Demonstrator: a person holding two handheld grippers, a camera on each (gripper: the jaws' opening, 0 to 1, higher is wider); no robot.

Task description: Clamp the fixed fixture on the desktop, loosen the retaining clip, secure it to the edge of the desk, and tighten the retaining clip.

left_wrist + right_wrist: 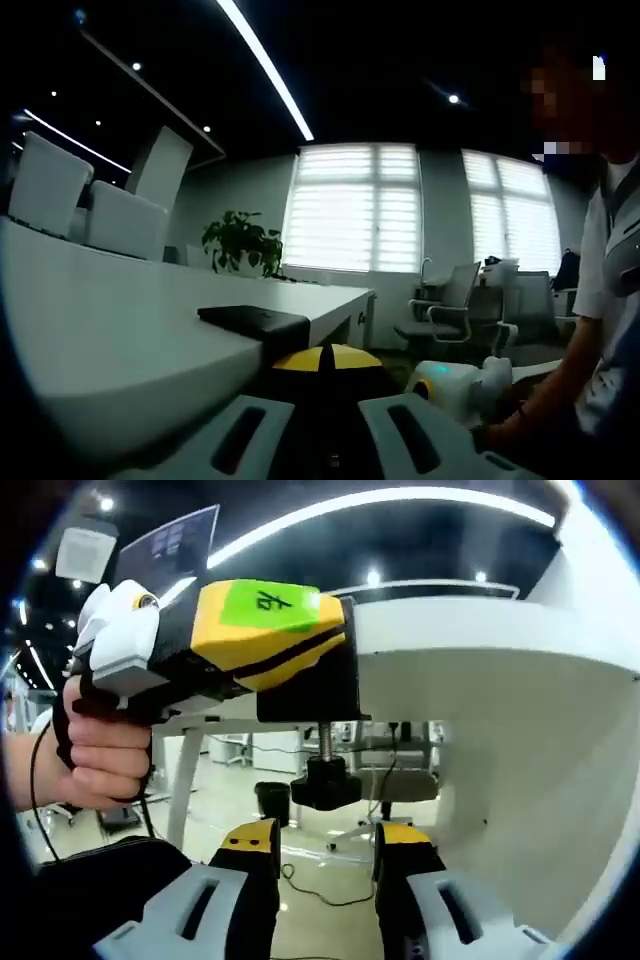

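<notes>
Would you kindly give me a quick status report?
Left gripper holds black clamp on desk edge. Right gripper open, just below clamp knob. Nothing in the way.

The desk is showing a smooth, matt white top, and its rounded edge is looking like painted or laminated board. The clamp fixture is appearing as matt black plastic or metal, with a bare threaded metal screw running down to a matt black plastic knob. The left hand-held gripper is presenting smooth yellow and black plastic with a glossy green label, and the right hand-held gripper is showing pale grey plastic jaws tipped in yellow and black.
</notes>
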